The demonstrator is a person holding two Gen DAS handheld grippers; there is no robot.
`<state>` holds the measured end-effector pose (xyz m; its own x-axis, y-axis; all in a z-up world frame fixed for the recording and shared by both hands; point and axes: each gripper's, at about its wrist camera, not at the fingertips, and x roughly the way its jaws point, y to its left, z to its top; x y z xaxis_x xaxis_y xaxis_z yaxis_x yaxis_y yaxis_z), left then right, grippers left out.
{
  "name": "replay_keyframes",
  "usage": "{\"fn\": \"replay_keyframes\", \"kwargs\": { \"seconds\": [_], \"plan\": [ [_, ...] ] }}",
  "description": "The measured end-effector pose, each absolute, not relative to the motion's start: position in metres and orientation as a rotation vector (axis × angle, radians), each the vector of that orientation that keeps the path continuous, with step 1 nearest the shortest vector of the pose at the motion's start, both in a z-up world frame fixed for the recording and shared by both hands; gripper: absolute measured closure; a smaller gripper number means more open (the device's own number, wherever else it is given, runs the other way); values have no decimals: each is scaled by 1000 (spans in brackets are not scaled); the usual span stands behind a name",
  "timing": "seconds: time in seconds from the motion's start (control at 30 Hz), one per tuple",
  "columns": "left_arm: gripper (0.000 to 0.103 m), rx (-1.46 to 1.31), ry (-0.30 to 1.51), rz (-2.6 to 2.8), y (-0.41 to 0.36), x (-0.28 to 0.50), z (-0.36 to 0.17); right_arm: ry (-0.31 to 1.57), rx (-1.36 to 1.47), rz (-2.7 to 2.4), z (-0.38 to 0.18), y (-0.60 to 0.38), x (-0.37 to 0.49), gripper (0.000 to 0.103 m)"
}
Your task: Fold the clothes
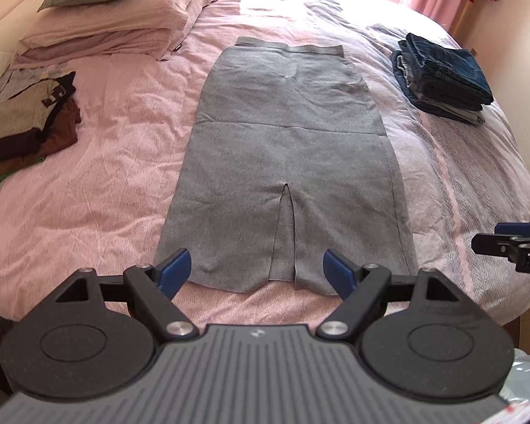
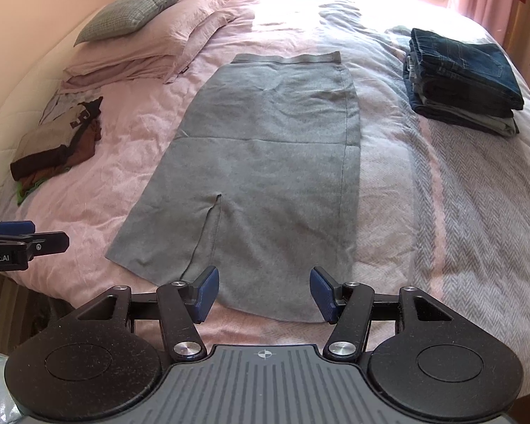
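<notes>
Two piles so far: folded jeans stack (image 1: 441, 74) sits on the far right of the bed (image 1: 106, 162), and a loose heap of clothes (image 1: 28, 123) waits on the left.
Progress: guessing partway, since the grey skirt (image 1: 286, 148) is spread flat and has no fold in it yet.
Skirt spot: middle of the bed, waistband far, slit hem nearest.
Left hand-held gripper (image 1: 257, 272): spread wide, nothing in it, hanging above the hem near the slit.
Right hand-held gripper (image 2: 264, 293): also released and empty, over the hem's right part.
Left to do: grab the hem, fold the skirt, then that heap.
</notes>
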<state>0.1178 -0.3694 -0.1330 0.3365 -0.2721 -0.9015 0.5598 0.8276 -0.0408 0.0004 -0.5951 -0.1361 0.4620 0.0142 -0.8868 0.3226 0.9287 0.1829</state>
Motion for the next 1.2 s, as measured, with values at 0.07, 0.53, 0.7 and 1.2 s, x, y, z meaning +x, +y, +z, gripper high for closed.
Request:
{"fn": "replay_keyframes", "kwargs": {
  "seconds": [0.07,0.53,0.7,1.2],
  "plan": [
    [24,298,1114,-528,-369,118,-138,1093,345,-172,-143,-601,4,49],
    [24,291,1202,-463,-356,169,-180,1191,370,-115,-209,-625,54,49],
    [24,299,1179,-539,-375,218,-203,1140,369,-160,-217,-649,72,49],
    [46,346,1054,-868,-499,452,-343,1045,462,-277,-335,-803,202,49]
  ]
}}
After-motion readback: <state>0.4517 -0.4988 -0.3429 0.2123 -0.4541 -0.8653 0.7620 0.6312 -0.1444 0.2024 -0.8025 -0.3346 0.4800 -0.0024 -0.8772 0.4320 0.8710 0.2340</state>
